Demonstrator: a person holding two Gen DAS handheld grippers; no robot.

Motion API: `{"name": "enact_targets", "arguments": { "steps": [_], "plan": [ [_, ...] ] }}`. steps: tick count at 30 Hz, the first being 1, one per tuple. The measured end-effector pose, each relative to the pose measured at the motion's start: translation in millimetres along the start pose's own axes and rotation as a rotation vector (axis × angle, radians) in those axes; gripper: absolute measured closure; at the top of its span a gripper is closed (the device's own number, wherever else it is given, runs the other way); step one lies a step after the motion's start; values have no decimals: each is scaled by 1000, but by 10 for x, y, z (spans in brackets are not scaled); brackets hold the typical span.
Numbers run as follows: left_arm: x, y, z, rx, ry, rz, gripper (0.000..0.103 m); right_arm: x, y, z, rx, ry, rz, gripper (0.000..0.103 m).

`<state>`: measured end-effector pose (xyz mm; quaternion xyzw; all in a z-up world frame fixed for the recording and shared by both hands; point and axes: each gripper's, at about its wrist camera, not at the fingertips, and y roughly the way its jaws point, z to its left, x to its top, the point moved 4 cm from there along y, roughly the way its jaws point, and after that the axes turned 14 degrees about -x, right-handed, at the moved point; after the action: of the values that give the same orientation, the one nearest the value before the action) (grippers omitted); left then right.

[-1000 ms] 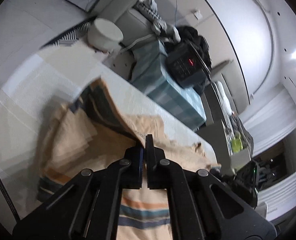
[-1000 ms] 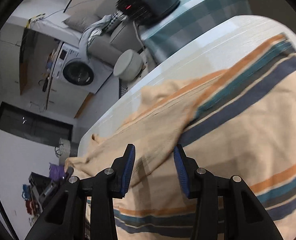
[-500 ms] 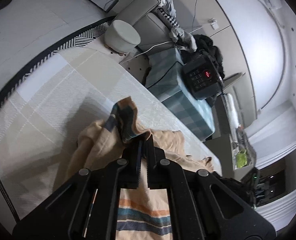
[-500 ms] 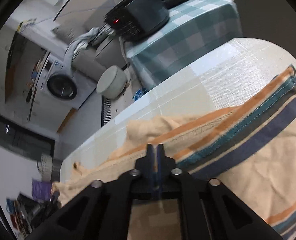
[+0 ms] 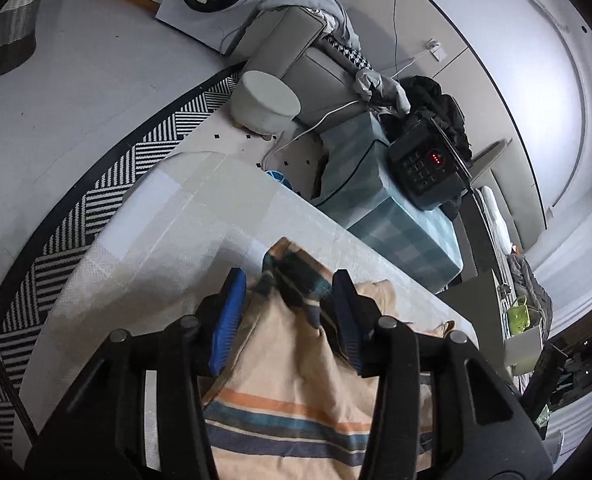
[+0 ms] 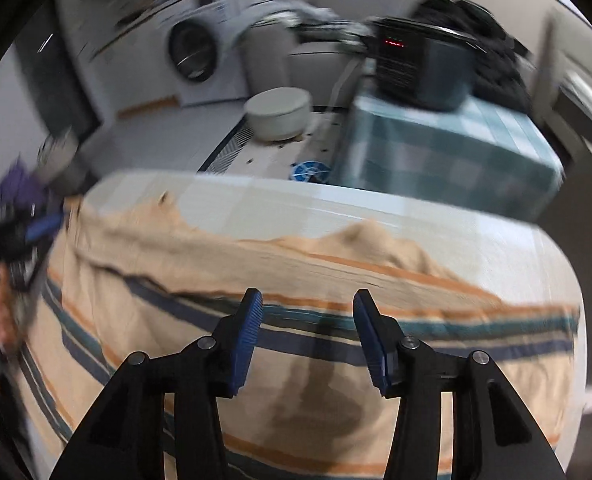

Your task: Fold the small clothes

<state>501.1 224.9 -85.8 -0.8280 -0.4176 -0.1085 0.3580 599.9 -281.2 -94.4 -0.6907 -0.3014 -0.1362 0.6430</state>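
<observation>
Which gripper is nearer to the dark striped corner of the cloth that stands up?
Left. The left gripper has the raised striped corner between its opening jaws. The right gripper, also opening, hangs over a flat part of the cloth, nothing between its jaws.

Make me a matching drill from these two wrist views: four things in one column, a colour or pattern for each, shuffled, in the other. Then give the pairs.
Things
1. garment
2. round stool
3. rug
4. cloth under the cooker

Colour or pattern
A. teal and white checks
B. black and white zigzag stripes
C. plain off-white
D. peach with navy, teal and orange stripes

Pairs: 1-D, 2-C, 3-B, 4-A
</observation>
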Motion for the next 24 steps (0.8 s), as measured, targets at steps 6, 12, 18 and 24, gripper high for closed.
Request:
{"name": "enact_targets", "arguments": {
  "steps": [6, 12, 18, 24],
  "plan": [
    [-95, 82, -63, 22, 30, 26, 59, -84, 129, 305, 11, -93, -7, 51],
    [-126, 99, -89, 15, 30, 30, 59, -177, 94, 340, 5, -141, -40, 36],
    [-150, 69, -143, 18, 52, 36, 58, -116, 131, 170, -47, -70, -50, 36],
    [-173, 49, -183, 8, 56, 37, 58, -12, 82, 362, 174, -50, -77, 34]
  ]
}}
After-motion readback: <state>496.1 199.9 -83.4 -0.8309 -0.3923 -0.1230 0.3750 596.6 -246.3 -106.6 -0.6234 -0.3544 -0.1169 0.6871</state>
